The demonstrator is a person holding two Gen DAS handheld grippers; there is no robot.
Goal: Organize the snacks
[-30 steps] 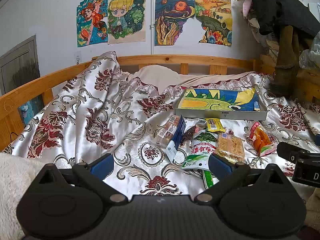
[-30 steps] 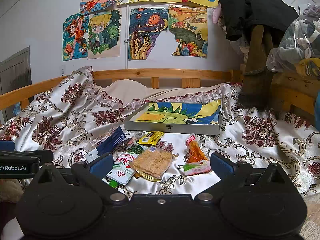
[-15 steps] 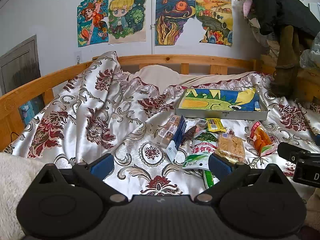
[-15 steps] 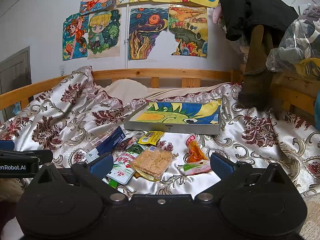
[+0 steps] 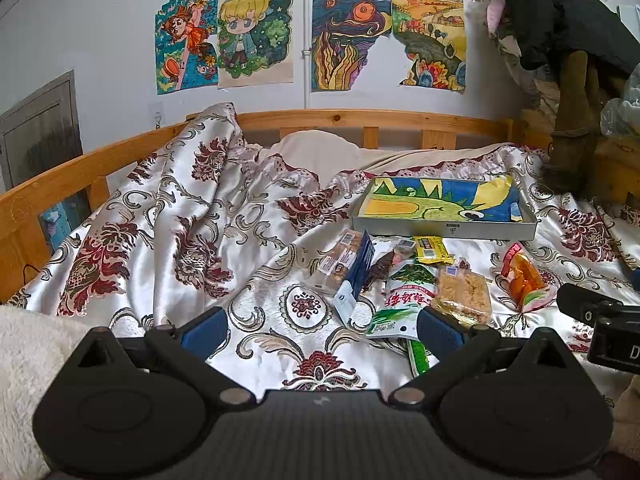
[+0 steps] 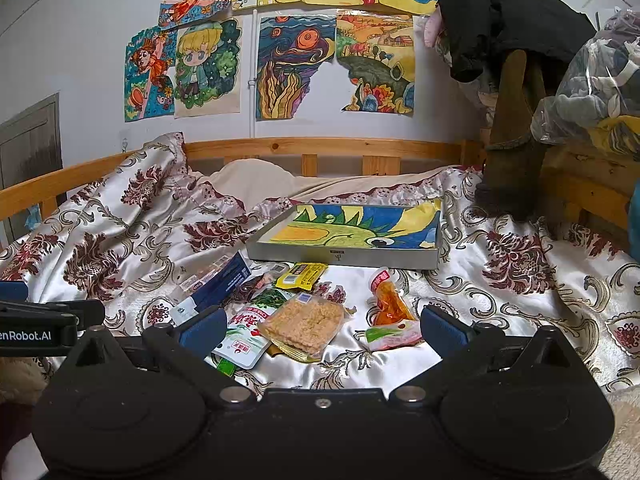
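Note:
Several snack packets lie on the satin bedspread [image 5: 192,240]: a blue box [image 5: 354,276] [image 6: 218,284], a white-and-green pouch [image 5: 404,300] [image 6: 244,330], a clear pack of crispy squares [image 5: 464,294] [image 6: 306,324], a yellow sachet [image 5: 432,250] [image 6: 302,274] and an orange pack [image 5: 522,276] [image 6: 390,308]. Behind them sits a shallow grey tray [image 5: 444,232] [image 6: 340,257] lined with a dinosaur drawing. My left gripper [image 5: 322,330] is open, low at the bed's near edge, left of the pile. My right gripper [image 6: 320,330] is open too, just short of the packets.
A wooden bed rail [image 5: 360,118] runs behind and along the left. Dark clothes and bags [image 6: 520,40] pile at the right end. A cream pillow [image 5: 320,148] lies at the back. A fleecy sleeve [image 5: 28,344] shows at lower left.

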